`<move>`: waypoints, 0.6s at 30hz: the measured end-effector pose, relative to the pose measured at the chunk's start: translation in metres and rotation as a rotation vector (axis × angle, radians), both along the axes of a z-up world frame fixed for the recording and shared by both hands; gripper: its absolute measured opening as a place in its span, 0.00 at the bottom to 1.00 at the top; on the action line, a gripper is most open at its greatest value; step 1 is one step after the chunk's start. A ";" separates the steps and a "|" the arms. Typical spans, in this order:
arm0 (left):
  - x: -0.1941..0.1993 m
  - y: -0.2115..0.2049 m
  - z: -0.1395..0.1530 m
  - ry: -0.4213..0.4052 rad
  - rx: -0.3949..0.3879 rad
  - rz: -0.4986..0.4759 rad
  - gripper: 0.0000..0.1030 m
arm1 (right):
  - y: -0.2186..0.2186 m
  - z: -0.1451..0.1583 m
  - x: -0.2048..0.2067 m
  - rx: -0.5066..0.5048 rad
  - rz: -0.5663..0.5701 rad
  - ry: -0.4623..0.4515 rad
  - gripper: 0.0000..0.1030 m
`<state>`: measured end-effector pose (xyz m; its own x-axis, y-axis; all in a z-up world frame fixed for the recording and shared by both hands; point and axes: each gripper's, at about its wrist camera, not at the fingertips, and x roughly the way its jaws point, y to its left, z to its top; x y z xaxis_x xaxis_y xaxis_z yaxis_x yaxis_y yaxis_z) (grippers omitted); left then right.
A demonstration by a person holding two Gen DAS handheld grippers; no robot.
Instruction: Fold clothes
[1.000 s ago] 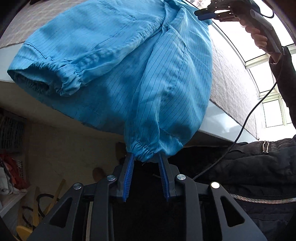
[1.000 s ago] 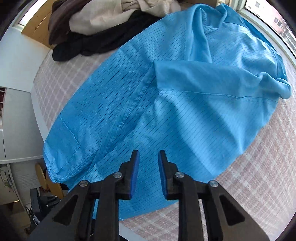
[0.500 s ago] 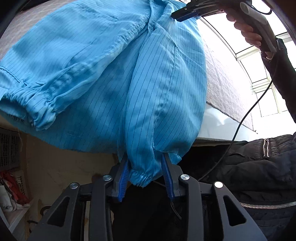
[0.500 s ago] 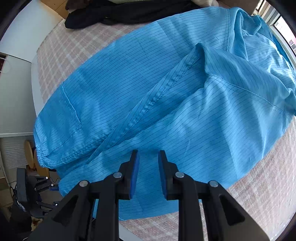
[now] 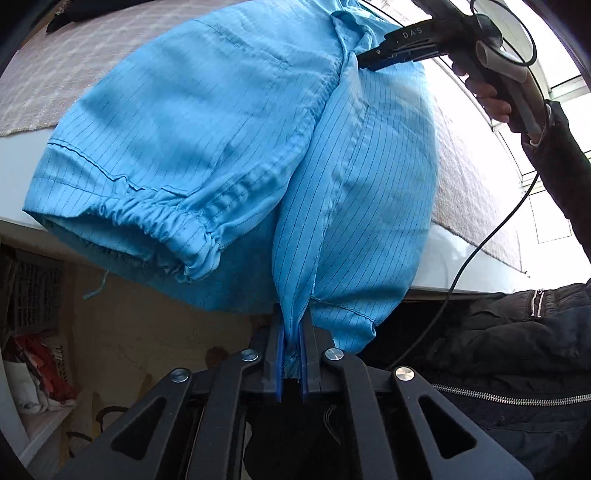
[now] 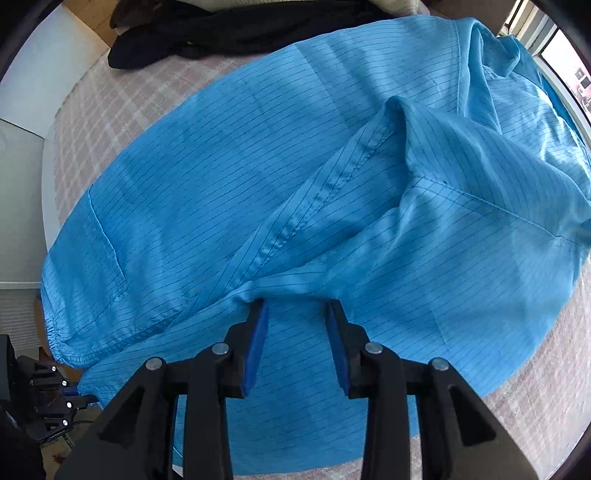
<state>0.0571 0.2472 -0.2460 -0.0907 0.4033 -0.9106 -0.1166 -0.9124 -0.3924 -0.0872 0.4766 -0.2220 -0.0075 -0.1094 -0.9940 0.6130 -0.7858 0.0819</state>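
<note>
Blue pinstriped garment is lying across the checked tabletop and hanging over its edge, where the left gripper is clenching a gathered cuff while the right gripper, jaws just opening, is hovering released above the cloth, 1 dark clothes pile beyond.

**A covered counter under the blue garment**

The counter is white-edged and topped with a pale checked cloth. A blue pinstriped garment lies spread across most of that cloth, one elastic-cuffed end hanging over the near edge. At the far side, dark clothes are heaped on the cloth, just beyond the garment.
</note>
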 end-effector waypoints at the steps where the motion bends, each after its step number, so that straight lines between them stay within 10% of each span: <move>1: 0.001 0.002 0.002 -0.001 -0.005 -0.006 0.07 | 0.000 0.002 0.002 0.005 0.013 0.007 0.32; 12: 0.027 -0.030 0.052 -0.048 -0.112 0.059 0.13 | 0.122 0.058 -0.045 -0.106 -0.222 0.107 0.32; 18: -0.035 -0.002 0.116 0.101 -0.125 -0.024 0.13 | 0.197 0.053 -0.099 -0.090 -0.402 0.112 0.32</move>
